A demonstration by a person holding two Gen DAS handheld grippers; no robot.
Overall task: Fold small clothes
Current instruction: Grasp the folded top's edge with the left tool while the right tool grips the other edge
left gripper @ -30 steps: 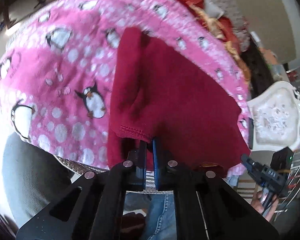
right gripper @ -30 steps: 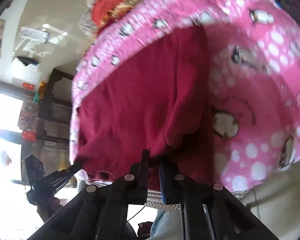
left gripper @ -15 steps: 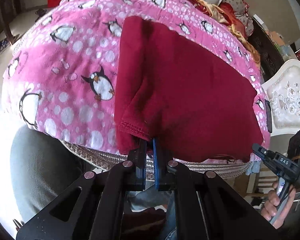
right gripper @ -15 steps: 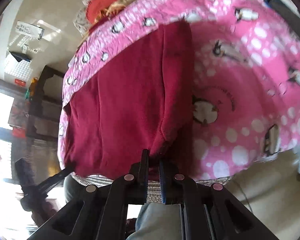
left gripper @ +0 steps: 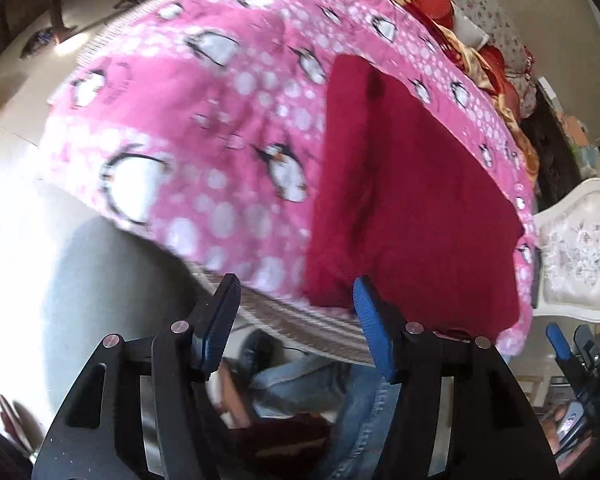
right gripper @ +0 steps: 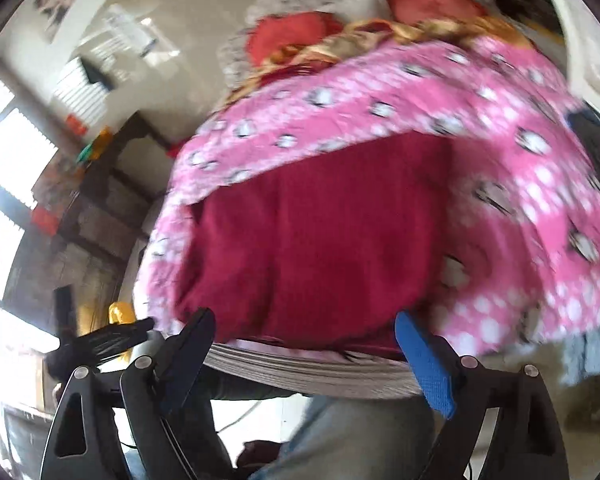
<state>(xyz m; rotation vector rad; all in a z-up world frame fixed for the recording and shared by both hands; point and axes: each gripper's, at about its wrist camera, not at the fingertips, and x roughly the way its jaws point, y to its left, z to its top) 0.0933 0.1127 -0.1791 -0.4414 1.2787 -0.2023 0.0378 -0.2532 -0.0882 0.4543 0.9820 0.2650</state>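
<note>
Both claws, a second ago pinching the red garment [left gripper: 412, 200], are now opening clear of it where it lies flat on the bed ahead of the left claw [left gripper: 296, 332] and right claw [right gripper: 304, 356]; release step complete, next regrasp an edge for the following fold.

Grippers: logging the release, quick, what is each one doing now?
Left gripper: jaws opening, empty, dark red knit garment released.
Right gripper: jaws opening, empty.

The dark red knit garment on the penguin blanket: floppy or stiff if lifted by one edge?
Probably floppy: the dark red knit garment lies flat, its near edge drooping over the pink penguin blanket's edge. Likely light, and clingy rather than slippery on that fleecy pile.
</note>
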